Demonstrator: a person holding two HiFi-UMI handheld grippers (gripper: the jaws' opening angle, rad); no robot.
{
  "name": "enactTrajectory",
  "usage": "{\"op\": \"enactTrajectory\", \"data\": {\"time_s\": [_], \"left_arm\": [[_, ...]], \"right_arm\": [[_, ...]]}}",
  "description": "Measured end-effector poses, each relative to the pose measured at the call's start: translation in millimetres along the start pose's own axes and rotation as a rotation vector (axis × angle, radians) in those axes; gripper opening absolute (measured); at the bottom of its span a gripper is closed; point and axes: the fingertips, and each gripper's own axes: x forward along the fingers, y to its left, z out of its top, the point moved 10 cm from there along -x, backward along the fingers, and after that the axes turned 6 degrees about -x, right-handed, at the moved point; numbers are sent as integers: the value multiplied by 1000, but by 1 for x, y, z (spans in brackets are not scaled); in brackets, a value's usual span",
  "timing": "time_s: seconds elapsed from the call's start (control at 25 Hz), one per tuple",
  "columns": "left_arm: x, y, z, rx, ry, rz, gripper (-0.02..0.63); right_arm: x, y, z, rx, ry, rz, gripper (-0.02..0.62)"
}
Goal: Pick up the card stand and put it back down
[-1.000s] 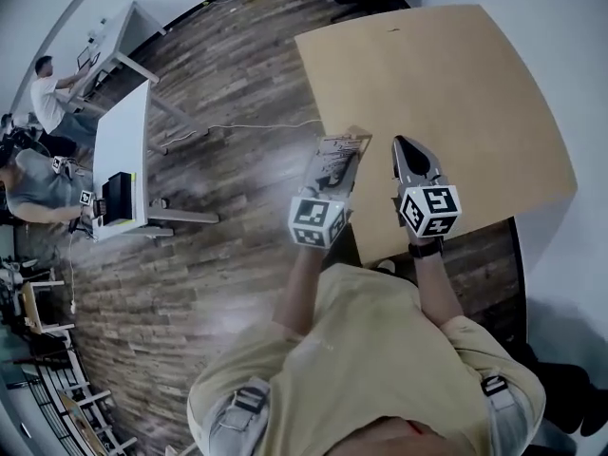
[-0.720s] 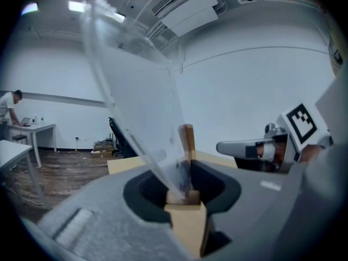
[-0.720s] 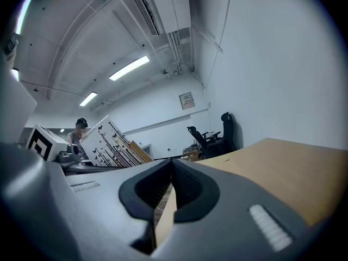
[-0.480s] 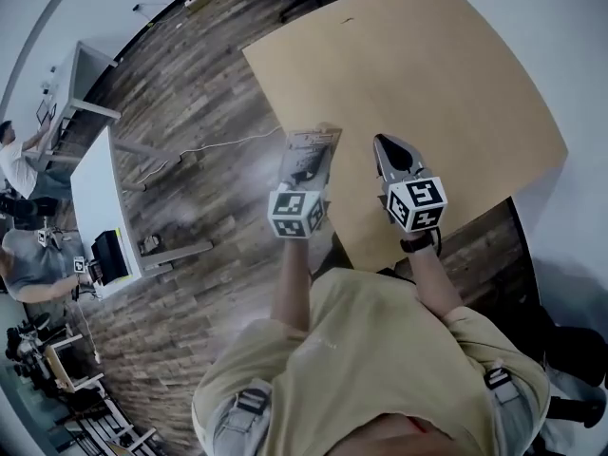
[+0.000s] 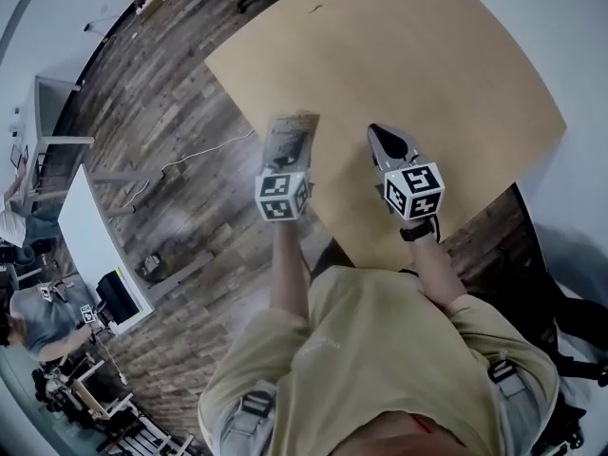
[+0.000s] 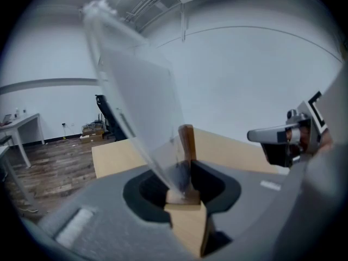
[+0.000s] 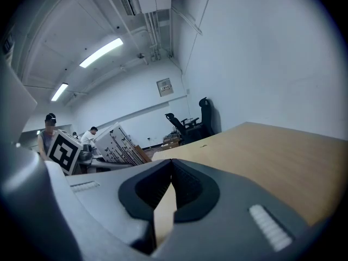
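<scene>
The card stand (image 5: 288, 139) is a clear plastic sheet on a small wooden base, and it hangs above the near left edge of the tan table (image 5: 427, 65). My left gripper (image 5: 287, 156) is shut on it. In the left gripper view the pads pinch the wooden base (image 6: 185, 196) while the clear sheet (image 6: 138, 102) leans up to the left. My left gripper (image 6: 182, 185) carries nothing else. To the right, my right gripper (image 5: 387, 137) hovers over the table, shut and empty. In its own view my right gripper (image 7: 171, 174) has its jaws closed together.
Wood-plank floor (image 5: 171, 131) lies left of the table. White desks (image 5: 90, 240) with seated people stand far left. The table's near edge runs just in front of both grippers. An office chair (image 7: 205, 113) and racks (image 7: 117, 143) stand by the far wall.
The head view has swung, so the table and floor sit further left in the picture. Both grippers keep the same stance, and the left one still holds the stand.
</scene>
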Motion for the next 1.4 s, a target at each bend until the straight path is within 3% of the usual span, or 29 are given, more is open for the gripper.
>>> {"op": "enactTrajectory", "data": {"time_s": [0.32, 0.6, 0.76, 1.12, 1.4], "left_arm": [[74, 86, 3, 19, 88, -13, 114], [124, 130, 0, 109, 140, -119, 114], [157, 154, -9, 193, 173, -134, 114], [189, 159, -31, 267, 197, -240, 115], [195, 148, -50, 413, 288, -364, 115]], "right_arm": [[70, -11, -18, 28, 85, -17, 5], [99, -12, -40, 24, 201, -32, 5], [118, -18, -51, 32, 231, -35, 5], [135, -21, -63, 31, 273, -17, 5], [134, -19, -67, 17, 294, -14, 5]]}}
